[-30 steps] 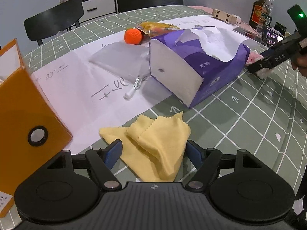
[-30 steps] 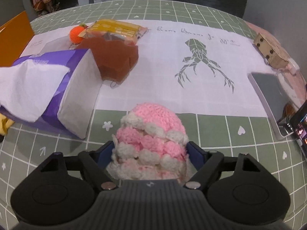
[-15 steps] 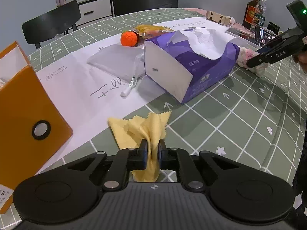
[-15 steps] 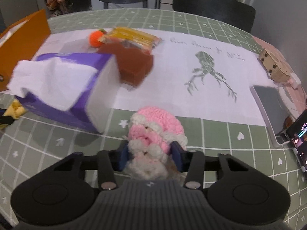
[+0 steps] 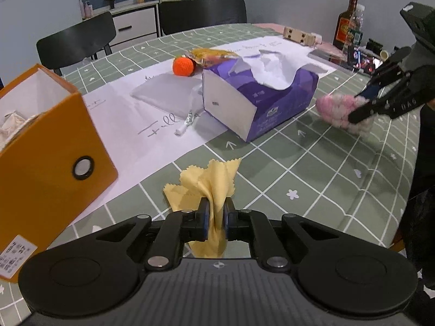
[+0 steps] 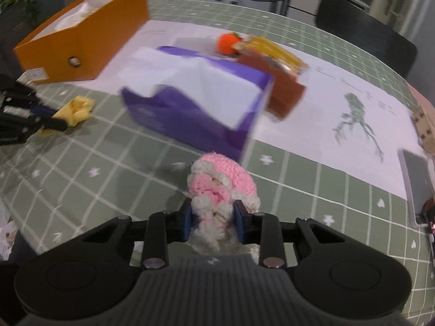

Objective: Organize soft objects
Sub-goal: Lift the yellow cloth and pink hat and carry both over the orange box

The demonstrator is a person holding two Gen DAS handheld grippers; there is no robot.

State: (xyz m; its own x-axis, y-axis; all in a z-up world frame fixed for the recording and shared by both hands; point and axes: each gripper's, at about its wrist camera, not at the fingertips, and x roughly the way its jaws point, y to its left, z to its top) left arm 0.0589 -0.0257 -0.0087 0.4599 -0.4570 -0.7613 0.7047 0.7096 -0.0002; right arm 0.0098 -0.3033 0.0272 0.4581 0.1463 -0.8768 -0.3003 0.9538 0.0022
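The left tool [image 5: 216,218] pinches the bunched yellow cloth [image 5: 209,182], lifted clear of the green worktop [image 5: 312,168]; a second ago it lay flat between spread fingers. The right tool [image 6: 213,221] clamps the pink crocheted hat [image 6: 223,179], raised too. Only the right view shows the brown pouch [image 6: 282,92] behind the purple tissue box [image 5: 258,100]. The orange box [image 5: 46,146] sits left.

Purple tissue box [image 5: 255,100] stands between orange box [image 5: 51,157] and right gripper [image 5: 361,106].
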